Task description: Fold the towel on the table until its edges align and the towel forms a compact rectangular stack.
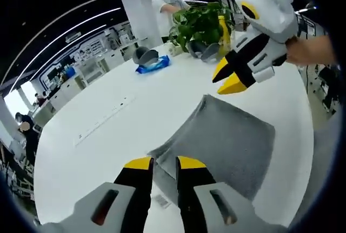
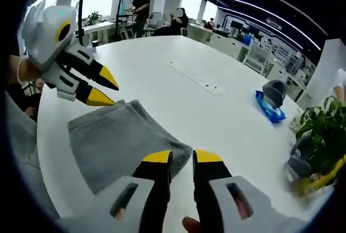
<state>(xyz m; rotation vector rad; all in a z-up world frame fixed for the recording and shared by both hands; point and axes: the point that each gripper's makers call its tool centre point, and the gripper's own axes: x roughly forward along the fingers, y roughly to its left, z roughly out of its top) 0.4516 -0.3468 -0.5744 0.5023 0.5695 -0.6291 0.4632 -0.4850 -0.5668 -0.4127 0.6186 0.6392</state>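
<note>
towel [image 1: 227, 144]: soft, light, limp, we expect it to sag, best pinched at corners or edge | look: grey, already folded to a rough rectangle, lying flat on white table [image 1: 135, 114] | left gripper [image 1: 165, 162]: jaws narrow, at near corner, grip unclear | right gripper [image 2: 183, 157]: jaws narrow, at opposite corner, nothing visibly held

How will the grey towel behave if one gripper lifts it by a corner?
Probably floppy: the grey towel lies flat in soft layers on the white table, so it should drape and may unfold. Likely light. Its fuzzy surface suggests little slipping.
</note>
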